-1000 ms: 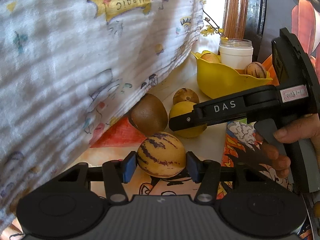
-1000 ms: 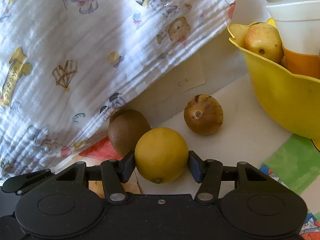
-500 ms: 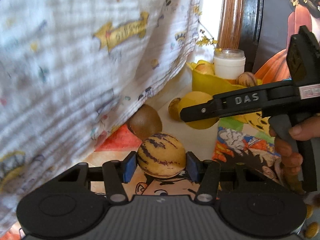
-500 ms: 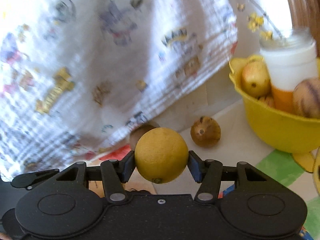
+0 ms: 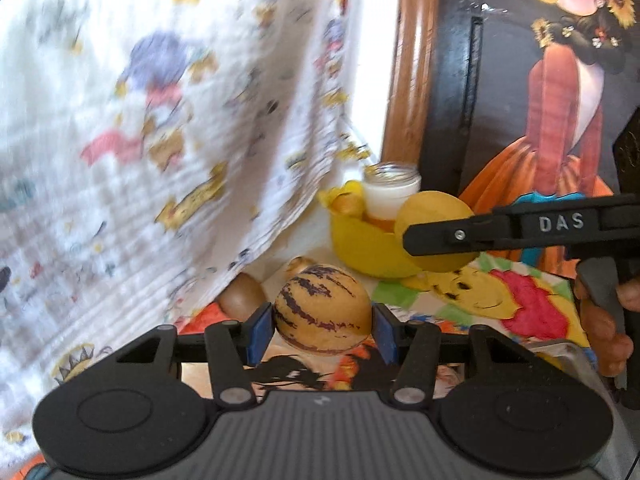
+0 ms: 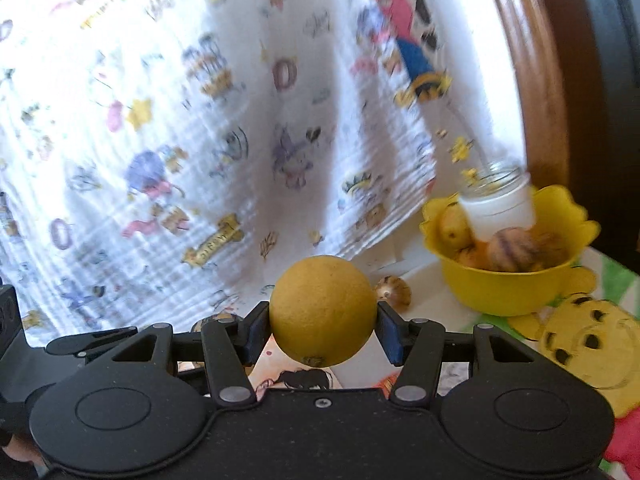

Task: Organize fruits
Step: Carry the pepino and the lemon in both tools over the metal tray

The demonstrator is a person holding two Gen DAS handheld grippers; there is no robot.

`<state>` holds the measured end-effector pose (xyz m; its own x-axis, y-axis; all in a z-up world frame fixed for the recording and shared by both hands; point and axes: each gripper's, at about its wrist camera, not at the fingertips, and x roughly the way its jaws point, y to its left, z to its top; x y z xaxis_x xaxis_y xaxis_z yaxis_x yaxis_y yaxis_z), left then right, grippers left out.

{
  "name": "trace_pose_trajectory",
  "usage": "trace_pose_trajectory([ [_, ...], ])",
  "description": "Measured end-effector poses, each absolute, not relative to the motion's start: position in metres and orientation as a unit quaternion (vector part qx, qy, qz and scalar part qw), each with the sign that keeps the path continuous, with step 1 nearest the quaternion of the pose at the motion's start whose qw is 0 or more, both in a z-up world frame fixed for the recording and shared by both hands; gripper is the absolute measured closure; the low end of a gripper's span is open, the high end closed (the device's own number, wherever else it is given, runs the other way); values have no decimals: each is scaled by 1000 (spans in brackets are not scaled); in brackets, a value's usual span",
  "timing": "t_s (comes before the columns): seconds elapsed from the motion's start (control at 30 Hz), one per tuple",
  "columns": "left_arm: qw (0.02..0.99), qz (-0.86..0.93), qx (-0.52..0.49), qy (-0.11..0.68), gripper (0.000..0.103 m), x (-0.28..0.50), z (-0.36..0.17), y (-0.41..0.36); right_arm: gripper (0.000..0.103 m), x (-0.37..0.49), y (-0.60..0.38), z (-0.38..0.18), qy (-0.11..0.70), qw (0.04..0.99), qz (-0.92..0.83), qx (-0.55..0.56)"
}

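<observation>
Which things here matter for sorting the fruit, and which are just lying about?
Part of the job:
- striped fruit, clamped in the left gripper
- yellow citrus, clamped in the right gripper
- yellow bowl, already holding fruit
- kiwi and small brown fruit on the table

Just lying about:
- printed cloth
- white jar
- cartoon tablecloth
</observation>
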<state>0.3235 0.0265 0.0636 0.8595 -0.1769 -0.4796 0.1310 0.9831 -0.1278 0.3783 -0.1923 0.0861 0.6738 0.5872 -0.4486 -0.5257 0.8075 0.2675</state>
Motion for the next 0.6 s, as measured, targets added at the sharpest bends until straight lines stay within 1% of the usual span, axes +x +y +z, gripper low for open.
trace_pose_trajectory([
  [0.27, 962, -102, -62, 247, 46, 289, 84, -20, 45, 326, -260, 102, 245, 931, 265, 53],
  [0.43, 961, -111, -68, 245, 46, 267, 84, -51, 45, 290, -298, 95, 232, 943, 233, 47],
  [0.6, 961, -109, -71, 244, 46, 249, 74, -78, 46, 263, -326, 78, 229, 950, 209, 44],
])
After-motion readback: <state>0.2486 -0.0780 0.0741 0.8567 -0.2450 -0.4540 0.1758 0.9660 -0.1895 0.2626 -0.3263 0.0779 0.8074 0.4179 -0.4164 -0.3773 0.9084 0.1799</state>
